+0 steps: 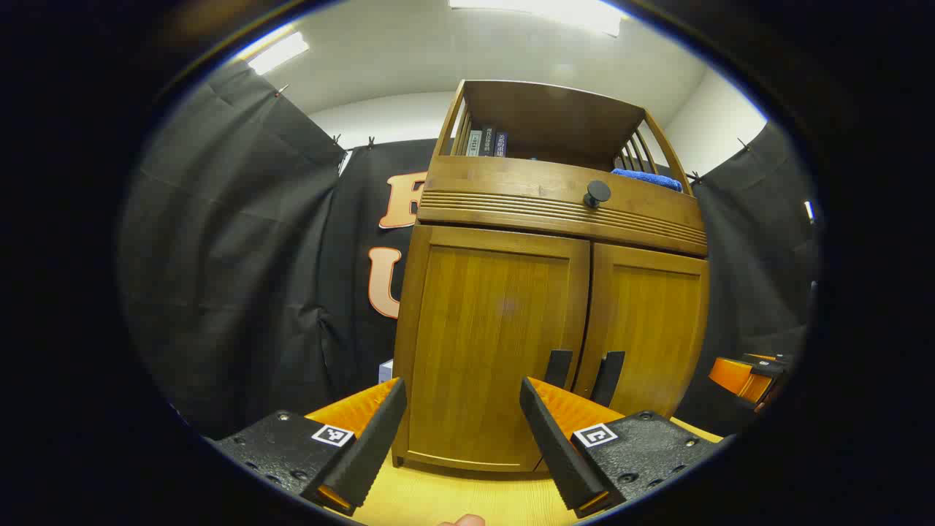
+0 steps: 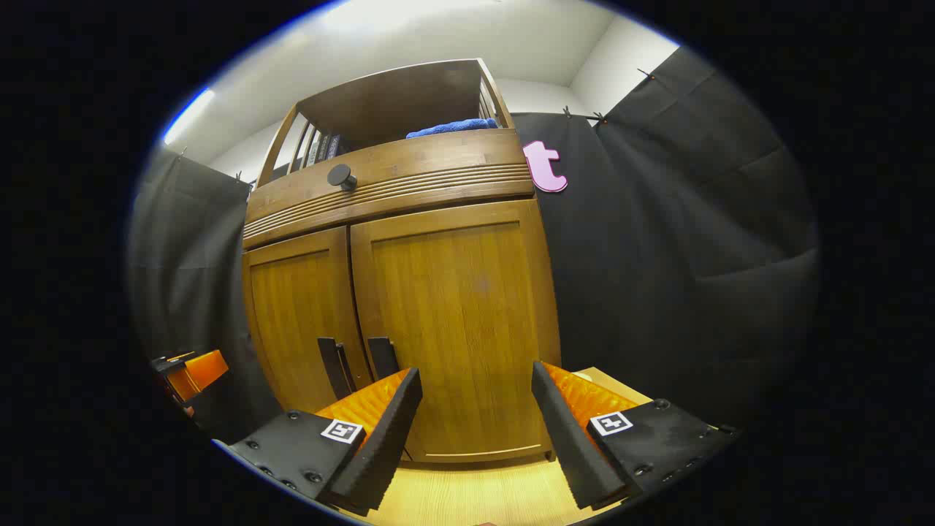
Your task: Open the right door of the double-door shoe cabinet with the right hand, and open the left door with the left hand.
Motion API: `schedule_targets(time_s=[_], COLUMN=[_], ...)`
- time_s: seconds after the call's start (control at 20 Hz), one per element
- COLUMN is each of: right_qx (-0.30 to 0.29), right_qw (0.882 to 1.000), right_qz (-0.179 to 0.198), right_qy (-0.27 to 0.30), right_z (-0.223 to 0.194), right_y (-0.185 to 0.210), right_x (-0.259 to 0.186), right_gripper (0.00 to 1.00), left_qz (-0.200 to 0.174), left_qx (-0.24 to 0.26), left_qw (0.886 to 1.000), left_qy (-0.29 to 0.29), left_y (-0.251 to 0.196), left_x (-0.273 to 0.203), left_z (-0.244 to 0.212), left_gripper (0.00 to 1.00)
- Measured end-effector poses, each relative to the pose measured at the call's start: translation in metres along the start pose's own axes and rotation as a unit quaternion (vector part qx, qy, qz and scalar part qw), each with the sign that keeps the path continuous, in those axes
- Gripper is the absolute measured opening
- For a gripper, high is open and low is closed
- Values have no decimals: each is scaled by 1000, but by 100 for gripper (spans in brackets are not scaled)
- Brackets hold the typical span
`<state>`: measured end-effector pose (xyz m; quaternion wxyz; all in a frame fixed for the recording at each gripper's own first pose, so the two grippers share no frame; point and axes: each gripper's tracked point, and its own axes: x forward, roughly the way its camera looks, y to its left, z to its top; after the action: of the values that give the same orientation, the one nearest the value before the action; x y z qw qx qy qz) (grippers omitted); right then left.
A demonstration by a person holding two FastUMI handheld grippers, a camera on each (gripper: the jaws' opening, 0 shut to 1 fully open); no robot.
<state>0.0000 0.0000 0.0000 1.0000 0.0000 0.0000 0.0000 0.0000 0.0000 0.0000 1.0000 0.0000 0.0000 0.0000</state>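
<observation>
Shoe cabinet (image 2: 398, 292) on the counter (image 2: 467, 497), both doors closed. Right claw (image 2: 475, 416), fingers apart, faces the right door (image 2: 456, 321); its upright handle (image 2: 382, 356) lies ahead-left. Left claw (image 1: 462, 431), likewise apart, faces the left door (image 1: 489, 343), handle (image 1: 558, 367) ahead-right.

We see the wooden double-door shoe cabinet (image 1: 555, 292) upright on the light wood floor, left door (image 1: 493, 343) and right door (image 2: 456, 321) both closed, their dark handles (image 1: 559, 367) (image 2: 382, 356) side by side at the centre seam, low below the cabinet's round drawer knob (image 2: 341, 176).
</observation>
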Motion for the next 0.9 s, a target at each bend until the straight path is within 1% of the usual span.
schedule_targets(time_s=[0.1,0.15,0.2,0.3,0.35,0.4,0.55,0.6,0.9], right_qx=[-1,-2,-2,-3,-3,-2,-2,-2,-2], right_qw=[1000,1000,1000,1000,1000,1000,1000,1000,1000], right_qz=[1,2,3,4,4,5,5,5,6], right_qy=[-1,-1,-2,-2,-2,-2,0,0,5], right_z=[2,2,2,2,2,1,1,0,-3], right_y=[0,0,2,1,1,2,1,1,2], right_x=[2,1,0,1,2,1,0,1,4], right_gripper=[98,100,89,89,98,89,89,98,98], left_qz=[1,1,1,2,3,4,5,6,3], left_qx=[0,0,0,0,0,0,0,0,3], left_qw=[1000,1000,1000,1000,1000,1000,1000,1000,1000], left_qy=[-1,-1,-1,-1,-1,-1,0,0,2], left_y=[0,1,0,1,1,1,1,1,0], left_x=[0,0,0,0,0,0,0,0,3], left_z=[1,0,0,0,1,1,0,-1,-2], left_gripper=[91,91,91,91,91,91,91,91,91])
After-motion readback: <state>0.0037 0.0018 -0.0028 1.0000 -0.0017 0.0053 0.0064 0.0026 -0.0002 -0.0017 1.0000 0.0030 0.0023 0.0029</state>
